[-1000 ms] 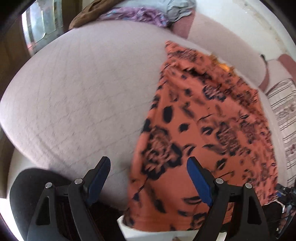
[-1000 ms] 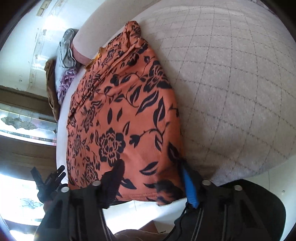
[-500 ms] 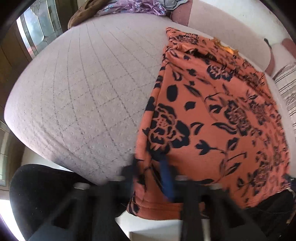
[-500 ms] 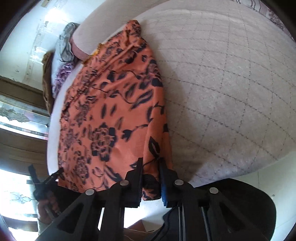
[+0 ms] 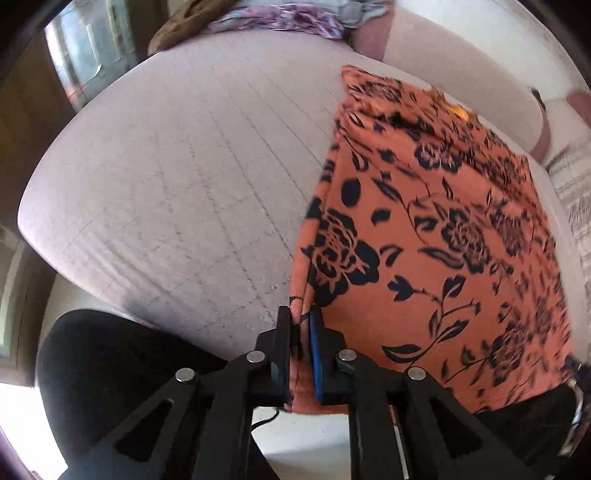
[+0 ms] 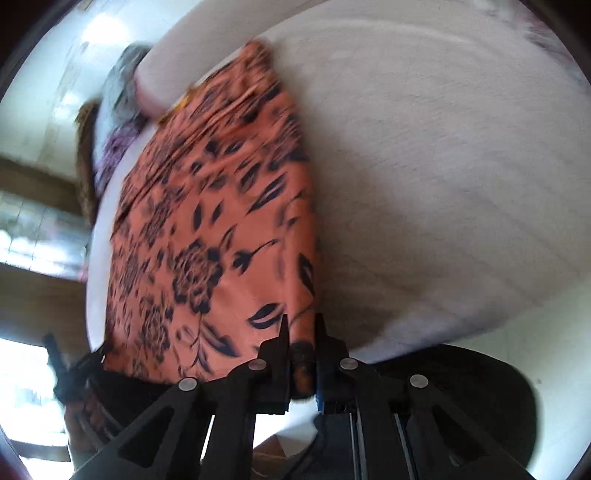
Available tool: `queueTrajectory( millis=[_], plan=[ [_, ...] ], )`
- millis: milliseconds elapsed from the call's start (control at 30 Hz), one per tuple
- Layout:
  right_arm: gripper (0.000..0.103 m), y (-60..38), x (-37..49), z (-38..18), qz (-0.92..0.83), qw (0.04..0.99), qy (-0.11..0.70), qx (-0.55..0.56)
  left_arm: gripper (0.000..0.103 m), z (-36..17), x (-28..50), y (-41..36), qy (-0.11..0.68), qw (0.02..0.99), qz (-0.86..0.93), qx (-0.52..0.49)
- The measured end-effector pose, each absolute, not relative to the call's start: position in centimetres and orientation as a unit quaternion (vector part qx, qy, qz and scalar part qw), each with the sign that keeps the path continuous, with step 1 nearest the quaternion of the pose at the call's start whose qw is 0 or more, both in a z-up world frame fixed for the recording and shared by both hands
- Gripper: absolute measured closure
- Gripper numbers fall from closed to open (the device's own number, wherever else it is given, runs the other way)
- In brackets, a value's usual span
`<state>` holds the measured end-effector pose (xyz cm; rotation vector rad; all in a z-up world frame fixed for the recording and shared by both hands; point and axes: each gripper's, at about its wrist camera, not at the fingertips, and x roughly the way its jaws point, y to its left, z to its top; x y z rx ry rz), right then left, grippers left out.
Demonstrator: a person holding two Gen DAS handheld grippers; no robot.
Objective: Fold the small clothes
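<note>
Clamping both near corners of the orange floral garment (image 5: 436, 236), the jaws hide its blurred hem.

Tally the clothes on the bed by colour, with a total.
Orange with black flowers: 1, the garment pinched by both grippers
Purple patterned: 1
Grey: 1
Brown: 1
Total: 4

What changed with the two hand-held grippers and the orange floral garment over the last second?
Both closed on the near hem: left hand-held gripper and right hand-held gripper each went from open to pinching a corner of the orange garment. The garment stays spread on the bed.
</note>
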<state>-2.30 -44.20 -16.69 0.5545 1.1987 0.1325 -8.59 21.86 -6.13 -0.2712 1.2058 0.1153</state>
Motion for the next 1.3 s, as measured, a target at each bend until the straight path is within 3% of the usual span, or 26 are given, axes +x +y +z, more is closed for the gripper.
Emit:
queueTrajectory(
  millis=[33, 67, 100, 133, 300, 433, 600, 667, 700, 833, 933, 1033, 1100, 1133, 1233, 1300],
  plan=[
    [0.071, -44.8, -2.7, -16.1, 0.046, 0.794, 0.554, 0.246, 0.085, -5.1, -8.5, 22.1, 0.552, 0.821, 0.059, -0.135],
    [0.050, -45.3, -3.0, -15.3, 0.045, 0.797, 0.553, 0.239, 0.067, -4.0, -8.1, 22.0, 0.537, 0.832, 0.063, -0.128],
    [0.036, -46.0, -3.3, -14.3, 0.042, 0.805, 0.542, 0.239, 0.050, -2.9, -7.4, 21.7, 0.521, 0.843, 0.064, -0.118],
    [0.026, -46.5, -3.3, -13.3, 0.037, 0.813, 0.529, 0.241, 0.047, -2.2, -6.6, 21.5, 0.509, 0.851, 0.059, -0.117],
    [0.026, -47.4, 3.7, -7.9, 0.098, 0.856, 0.448, 0.240, 0.046, -0.9, 2.3, 17.9, 0.463, 0.878, -0.021, -0.118],
    [0.026, -47.1, 15.8, -9.0, 0.137, 0.850, 0.436, 0.263, 0.046, -2.6, 10.6, 14.2, 0.442, 0.888, -0.050, -0.119],
    [0.034, -47.2, 27.6, -12.2, 0.120, 0.830, 0.454, 0.302, 0.046, -6.0, 17.4, 12.1, 0.471, 0.875, -0.042, -0.107],
    [0.056, -47.2, 30.8, -13.4, 0.115, 0.821, 0.456, 0.325, 0.046, -7.7, 18.7, 12.1, 0.489, 0.867, -0.026, -0.093],
    [0.061, -46.9, 32.0, -14.0, 0.122, 0.813, 0.460, 0.334, 0.047, -8.8, 19.2, 12.0, 0.501, 0.860, -0.026, -0.091],
    [0.101, -44.3, 35.3, -15.4, 0.095, 0.818, 0.503, 0.261, 0.047, -9.5, 18.7, 11.1, 0.484, 0.874, -0.031, -0.040],
    [0.101, -46.2, 35.4, -15.4, 0.024, 0.830, 0.490, 0.266, 0.047, -9.5, 18.6, 11.2, 0.481, 0.875, -0.031, -0.039],
    [0.093, -46.1, 34.6, -15.3, 0.048, 0.826, 0.482, 0.288, 0.046, -9.4, 18.5, 11.4, 0.483, 0.874, -0.033, -0.041],
    [0.044, -45.4, 34.0, -14.5, 0.063, 0.829, 0.473, 0.293, 0.045, -9.5, 18.9, 11.4, 0.484, 0.873, -0.035, -0.044],
    [0.000, -44.9, 33.9, -14.2, 0.070, 0.829, 0.470, 0.294, 0.044, -9.6, 18.9, 11.3, 0.484, 0.873, -0.036, -0.044],
    [0.000, -44.2, 34.0, -13.5, 0.063, 0.851, 0.442, 0.277, 0.044, -9.8, 19.4, 11.1, 0.483, 0.874, -0.038, -0.043],
    [0.020, -43.7, 35.3, -14.7, 0.086, 0.834, 0.468, 0.279, 0.044, -9.8, 19.4, 11.2, 0.482, 0.874, -0.038, -0.043]
  ],
)
